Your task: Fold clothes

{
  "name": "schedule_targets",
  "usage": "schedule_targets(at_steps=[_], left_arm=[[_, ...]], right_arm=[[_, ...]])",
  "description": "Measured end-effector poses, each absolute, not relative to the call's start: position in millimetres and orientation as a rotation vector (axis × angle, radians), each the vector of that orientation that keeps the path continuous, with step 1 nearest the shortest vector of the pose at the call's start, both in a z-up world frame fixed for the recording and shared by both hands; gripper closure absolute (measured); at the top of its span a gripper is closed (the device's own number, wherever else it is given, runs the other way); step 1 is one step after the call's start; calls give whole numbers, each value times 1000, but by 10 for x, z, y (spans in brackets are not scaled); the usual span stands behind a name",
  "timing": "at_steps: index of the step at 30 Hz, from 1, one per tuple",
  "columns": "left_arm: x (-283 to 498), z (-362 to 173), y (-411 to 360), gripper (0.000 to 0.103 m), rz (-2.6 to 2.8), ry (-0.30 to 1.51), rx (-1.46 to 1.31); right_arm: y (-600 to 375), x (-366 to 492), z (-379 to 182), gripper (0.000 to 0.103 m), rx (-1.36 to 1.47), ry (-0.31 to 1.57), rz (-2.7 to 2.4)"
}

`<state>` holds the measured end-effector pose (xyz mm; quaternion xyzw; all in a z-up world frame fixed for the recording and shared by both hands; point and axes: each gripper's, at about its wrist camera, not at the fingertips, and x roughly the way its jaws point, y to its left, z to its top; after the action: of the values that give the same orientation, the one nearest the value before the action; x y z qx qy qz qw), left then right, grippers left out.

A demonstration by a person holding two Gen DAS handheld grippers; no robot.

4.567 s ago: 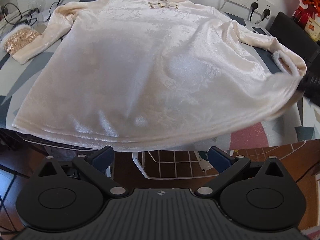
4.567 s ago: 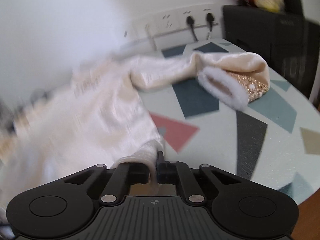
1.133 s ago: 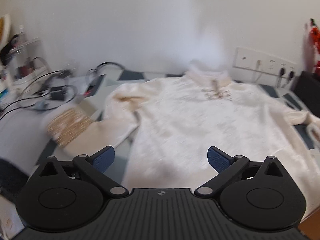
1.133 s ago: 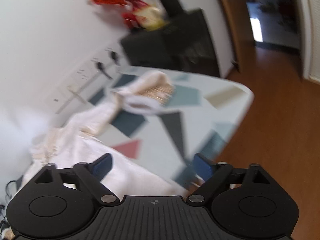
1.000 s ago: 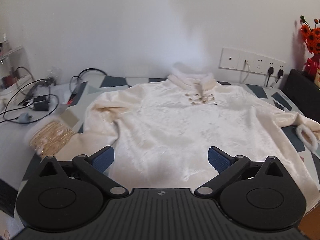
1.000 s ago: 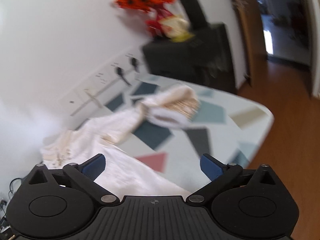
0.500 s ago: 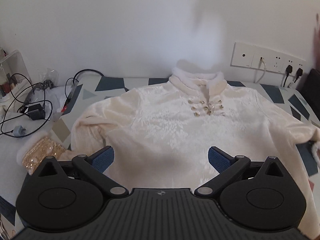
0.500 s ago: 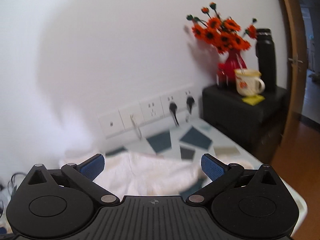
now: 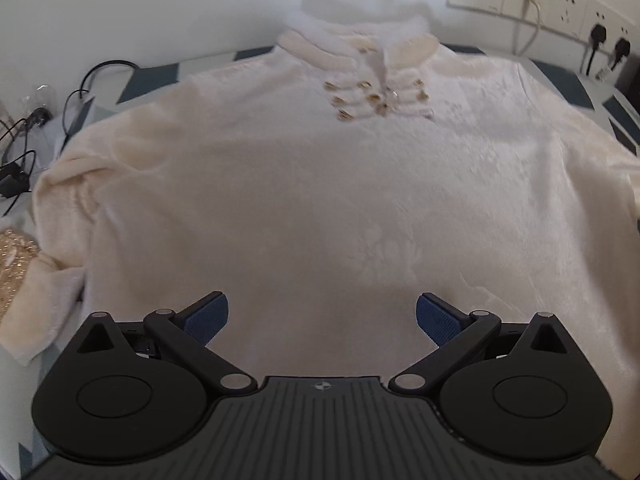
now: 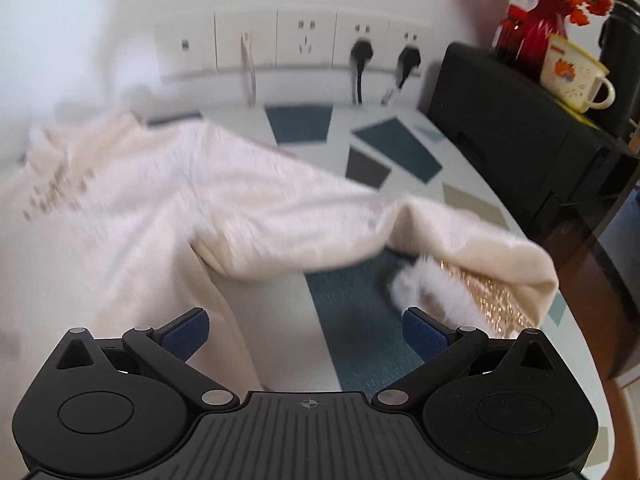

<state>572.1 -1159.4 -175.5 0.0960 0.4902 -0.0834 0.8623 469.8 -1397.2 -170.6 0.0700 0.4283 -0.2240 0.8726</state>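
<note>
A cream velvet top [image 9: 312, 184] lies flat, front up, on the patterned table, with its furry collar [image 9: 356, 46] and gold clasps at the far side. My left gripper [image 9: 322, 318] is open and empty, low over the top's middle. Its left sleeve with a gold sequin cuff [image 9: 12, 264] lies at the far left. In the right wrist view the right sleeve [image 10: 304, 216] stretches across the table to a fur-trimmed gold cuff [image 10: 460, 288]. My right gripper [image 10: 306, 332] is open and empty, just before that cuff.
Wall sockets with plugs [image 10: 360, 52] line the back wall. A black cabinet [image 10: 520, 128] at the right carries a mug [image 10: 576, 76] and a red vase of orange flowers [image 10: 532, 28]. Cables and chargers [image 9: 24, 152] lie at the table's left. The table edge [image 10: 592, 360] curves at the right.
Both grippers have dropped closer to the garment. The left now hangs over the top's chest; the right has swung down from the wall toward the right sleeve cuff. Both stay open.
</note>
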Motion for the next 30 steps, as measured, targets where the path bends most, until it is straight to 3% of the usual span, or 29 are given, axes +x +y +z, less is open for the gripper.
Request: schedule_targets(at_steps=[14,30], left_arm=[[5675,-1899,-11568,0,-211,994,127],[5535,-1901,-11597,0,-251,997,156]], right_arm=[[-14099,4778,-2001,1,239,993,-451],[-14276,4384,-2050,1,280,959,-446]])
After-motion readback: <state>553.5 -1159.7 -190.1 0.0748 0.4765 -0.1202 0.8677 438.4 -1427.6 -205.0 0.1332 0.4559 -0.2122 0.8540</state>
